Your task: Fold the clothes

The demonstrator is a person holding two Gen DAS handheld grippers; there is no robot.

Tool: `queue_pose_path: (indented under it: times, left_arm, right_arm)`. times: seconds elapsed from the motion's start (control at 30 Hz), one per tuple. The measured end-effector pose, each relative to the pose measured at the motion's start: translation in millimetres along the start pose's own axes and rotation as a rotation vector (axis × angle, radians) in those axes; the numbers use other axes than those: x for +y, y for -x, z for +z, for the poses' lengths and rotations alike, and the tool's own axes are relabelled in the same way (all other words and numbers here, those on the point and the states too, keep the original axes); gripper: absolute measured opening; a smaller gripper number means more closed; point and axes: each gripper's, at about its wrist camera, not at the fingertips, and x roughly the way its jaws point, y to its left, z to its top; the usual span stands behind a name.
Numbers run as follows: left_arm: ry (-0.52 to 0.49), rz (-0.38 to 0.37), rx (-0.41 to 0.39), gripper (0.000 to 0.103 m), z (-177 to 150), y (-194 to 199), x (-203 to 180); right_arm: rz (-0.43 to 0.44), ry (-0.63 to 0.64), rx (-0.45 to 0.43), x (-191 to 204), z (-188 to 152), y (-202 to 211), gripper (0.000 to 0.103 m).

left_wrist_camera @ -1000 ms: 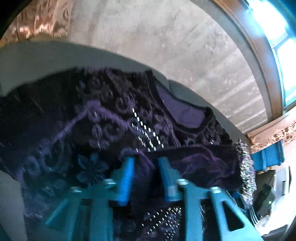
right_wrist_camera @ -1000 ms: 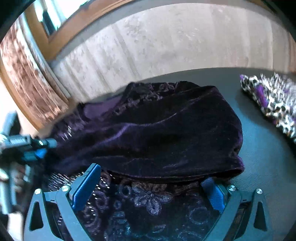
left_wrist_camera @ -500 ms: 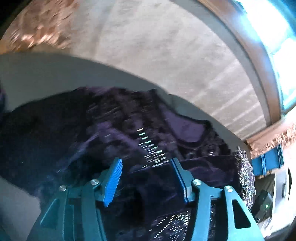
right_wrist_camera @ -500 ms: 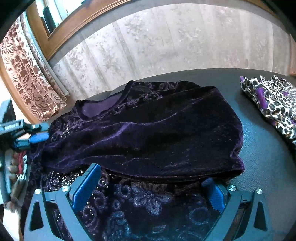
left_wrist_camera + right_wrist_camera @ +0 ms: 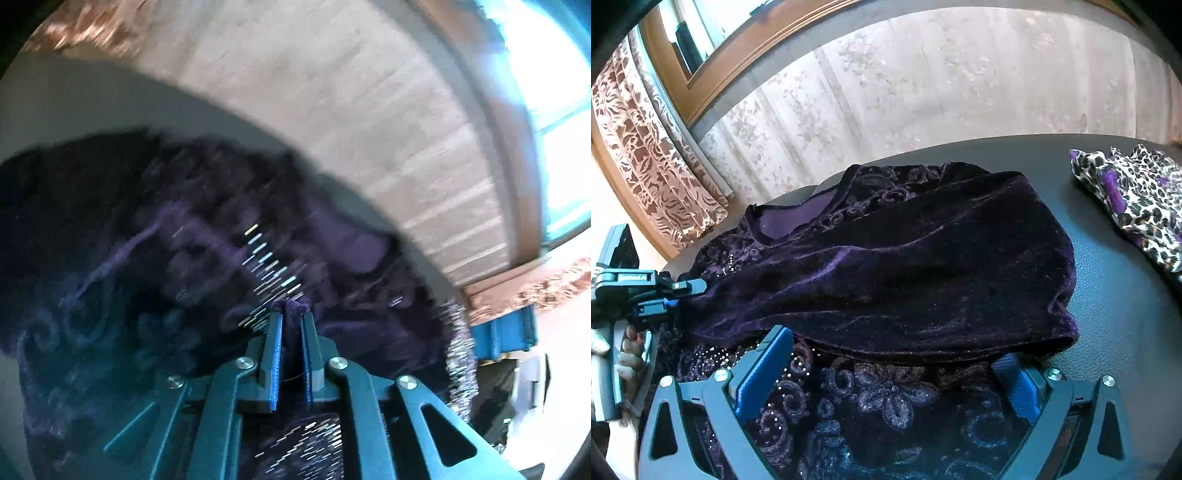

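A dark purple velvet garment (image 5: 905,266) with embroidered swirls and sequins lies on the dark table (image 5: 1126,332), its plain velvet part folded over the embroidered front. In the left wrist view the garment (image 5: 147,258) is blurred. My left gripper (image 5: 291,317) is closing, its jaws nearly together and pinching a small fold of velvet. The same gripper (image 5: 683,291) shows at the garment's left edge in the right wrist view. My right gripper (image 5: 890,373) stands wide open over the embroidered part. The folded velvet's near edge lies just past its fingertips, and nothing is gripped.
A leopard-print cloth (image 5: 1134,199) with purple patches lies at the table's far right. A person's hand (image 5: 628,354) holds the left gripper's handle. Patterned curtains (image 5: 657,166) and a wooden window frame stand behind the table. A silvery sequinned trim (image 5: 458,354) hangs at the garment's right edge.
The left gripper let go, opened over the velvet edge, then closed on a fold of it. The left view has shifted slightly and blurred. The right gripper has not moved.
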Motion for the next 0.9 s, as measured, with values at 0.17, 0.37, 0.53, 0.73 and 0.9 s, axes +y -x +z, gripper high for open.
queue_pose_path:
  times: [0.17,0.37,0.53,0.73,0.9]
  left_arm:
    - [-0.053,-0.074,-0.189,0.007,22,42,-26]
    - [-0.078,0.034,-0.193,0.007,29,54,-19]
    - [0.064,0.061,-0.039,0.015,24,21,27]
    - [0.218,-0.131,-0.095,0.054,3,38,60]
    - [0.188,-0.099,-0.073,0.057,-15,46,70]
  right_arm:
    - [0.031,-0.026,-0.013,-5,0,2,0.103]
    - [0.057,-0.046,-0.023,-8,-1,5,0.103]
    - [0.07,-0.056,-0.027,-11,-2,5,0.103]
    - [0.078,-0.062,-0.031,-12,-2,5,0.103]
    - [0.08,-0.064,-0.031,-12,-1,5,0.103]
